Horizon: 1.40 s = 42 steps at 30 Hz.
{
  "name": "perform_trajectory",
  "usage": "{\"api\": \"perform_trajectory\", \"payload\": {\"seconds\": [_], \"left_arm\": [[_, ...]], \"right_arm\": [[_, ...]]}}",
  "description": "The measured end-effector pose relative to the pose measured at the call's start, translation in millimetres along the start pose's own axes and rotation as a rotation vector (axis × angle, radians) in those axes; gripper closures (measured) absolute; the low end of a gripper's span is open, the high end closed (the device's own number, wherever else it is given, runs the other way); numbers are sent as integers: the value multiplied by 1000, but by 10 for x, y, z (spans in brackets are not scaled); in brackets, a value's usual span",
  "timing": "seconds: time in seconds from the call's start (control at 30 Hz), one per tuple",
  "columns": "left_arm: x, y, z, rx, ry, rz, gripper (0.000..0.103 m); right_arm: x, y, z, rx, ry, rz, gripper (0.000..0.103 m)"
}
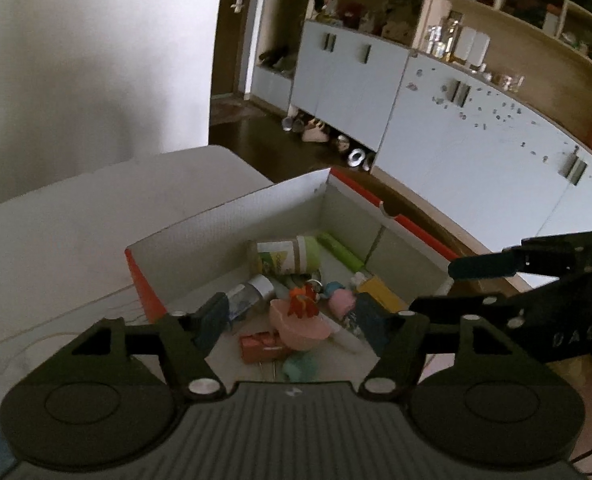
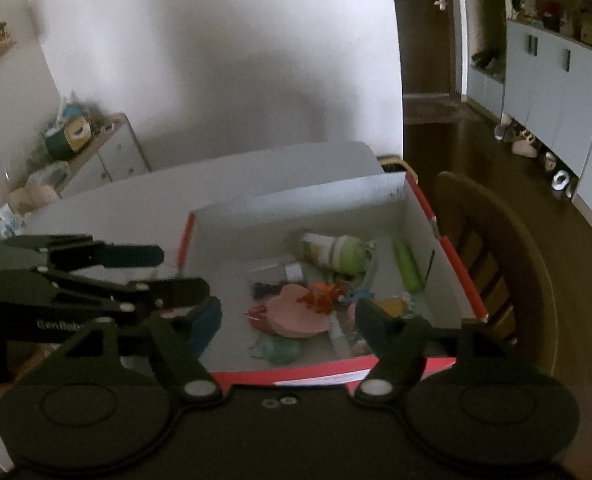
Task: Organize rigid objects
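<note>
Below both hand-held grippers sits the red-edged box [image 1: 388,216], its small things heaped toward the near end. At the left, the left hand-held gripper [image 1: 291,320] hangs with jaws apart and empty, the pink heart-shaped dish [image 1: 296,326] straight ahead at twelve o'clock between its fingertips. To the right, the right hand-held gripper [image 2: 287,318] is likewise spread and empty over the same dish [image 2: 291,316]; the green tube [image 2: 408,266] lies at one o'clock, long axis running twelve to six, nearer the right hand, I judge.
</note>
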<state>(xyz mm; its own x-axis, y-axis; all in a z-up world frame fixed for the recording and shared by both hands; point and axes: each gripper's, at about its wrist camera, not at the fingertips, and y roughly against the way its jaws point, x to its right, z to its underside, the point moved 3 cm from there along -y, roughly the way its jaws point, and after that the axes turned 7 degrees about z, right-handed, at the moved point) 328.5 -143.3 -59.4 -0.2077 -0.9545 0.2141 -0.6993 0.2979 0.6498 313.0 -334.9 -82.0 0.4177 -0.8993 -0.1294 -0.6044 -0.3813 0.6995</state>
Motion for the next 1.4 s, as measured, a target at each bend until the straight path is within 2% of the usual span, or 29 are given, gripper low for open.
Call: {"api": "perform_trajectory", "payload": {"seconds": [0.1,0.27,0.47,0.63,0.77,1.07,1.2,1.4], "left_arm": [[15,123,68,7,-18,9,33],[2,331,195,19,-40,12,26],[-19,535,310,31,-57,22,23],[-24,680,377,43,-72,38,17],[-9,774,435,58,-98,46,4],[19,937,533,90,-135,93,3],[27,982,573,99,-154,82,3],[2,1026,605,101,-145,115,3]], "right_arm": [[-86,123,64,39,-18,1,19],[-224,309,170,99,-40,5,7],[-364,477,276,167,-56,39,1],[-455,597,364,215,-83,68,0],[-542,679,429,238,-90,95,0],[-624,782,574,255,-149,116,0],[-651,810,640,254,-167,123,0],[-703,825,716,250,-188,129,0]]}}
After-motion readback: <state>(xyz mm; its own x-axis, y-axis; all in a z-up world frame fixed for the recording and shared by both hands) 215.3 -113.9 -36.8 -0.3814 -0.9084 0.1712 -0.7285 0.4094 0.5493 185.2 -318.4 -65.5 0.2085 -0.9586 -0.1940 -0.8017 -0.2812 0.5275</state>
